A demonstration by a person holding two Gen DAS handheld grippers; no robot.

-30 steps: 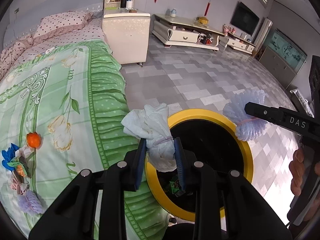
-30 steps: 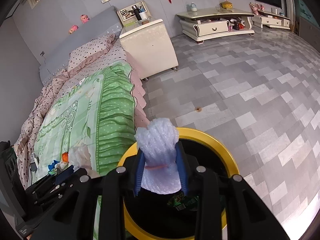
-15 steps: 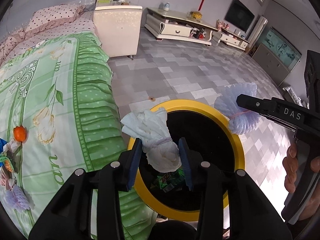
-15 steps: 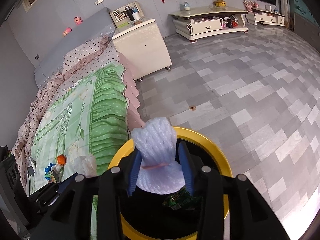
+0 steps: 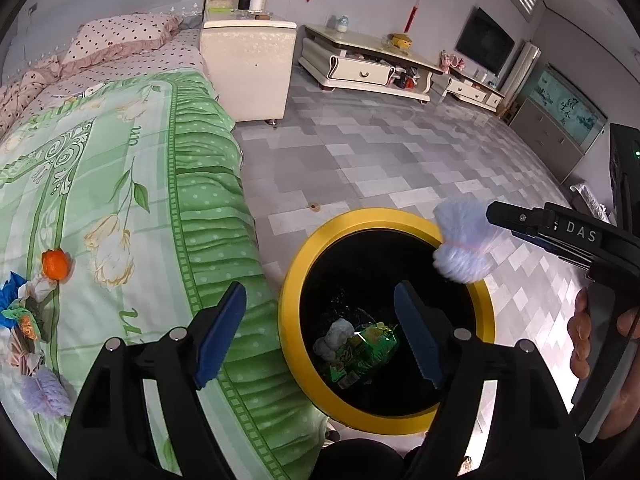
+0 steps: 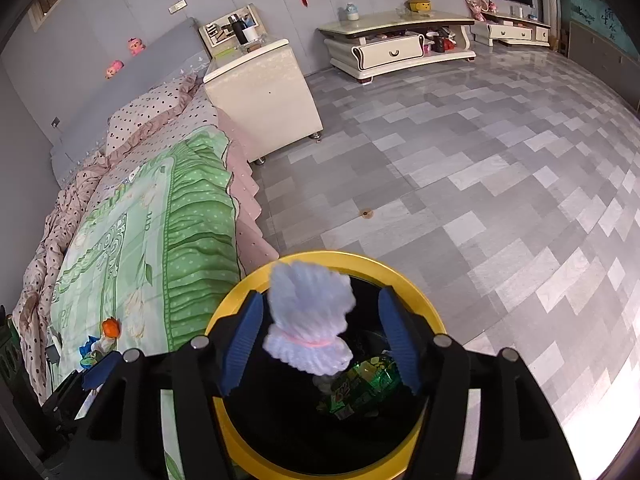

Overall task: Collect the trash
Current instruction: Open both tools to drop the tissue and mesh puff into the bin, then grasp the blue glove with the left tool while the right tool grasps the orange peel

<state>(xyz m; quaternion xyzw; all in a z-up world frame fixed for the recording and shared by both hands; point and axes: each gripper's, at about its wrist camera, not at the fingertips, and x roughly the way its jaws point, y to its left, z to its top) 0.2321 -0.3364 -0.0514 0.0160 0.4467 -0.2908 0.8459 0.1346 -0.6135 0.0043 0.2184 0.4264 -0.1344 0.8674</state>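
A black bin with a yellow rim [image 5: 298, 264] [image 6: 416, 280] stands on the floor beside the bed. Inside lie a white tissue wad [image 5: 334, 338] and a green wrapper [image 5: 366, 350] [image 6: 360, 384]. My left gripper [image 5: 320, 336] is open and empty above the bin's near edge. My right gripper [image 6: 320, 344] is open over the bin. A pale blue foam bundle [image 6: 310, 320] [image 5: 464, 242] hangs between its spread pads, blurred. More trash lies on the green bedspread: an orange piece [image 5: 56, 264], blue scraps [image 5: 12, 292] and a lilac foam bundle [image 5: 44, 392].
The bed [image 5: 120, 200] fills the left side, its frilled edge touching the bin. A cream nightstand [image 5: 248, 68] stands behind it, and a low TV cabinet [image 5: 360, 68] along the far wall. Grey tiled floor [image 6: 480, 180] stretches to the right.
Both grippers have opened. The white tissue has left my left gripper and lies in the bin. The blue foam bundle is loose between my right gripper's pads.
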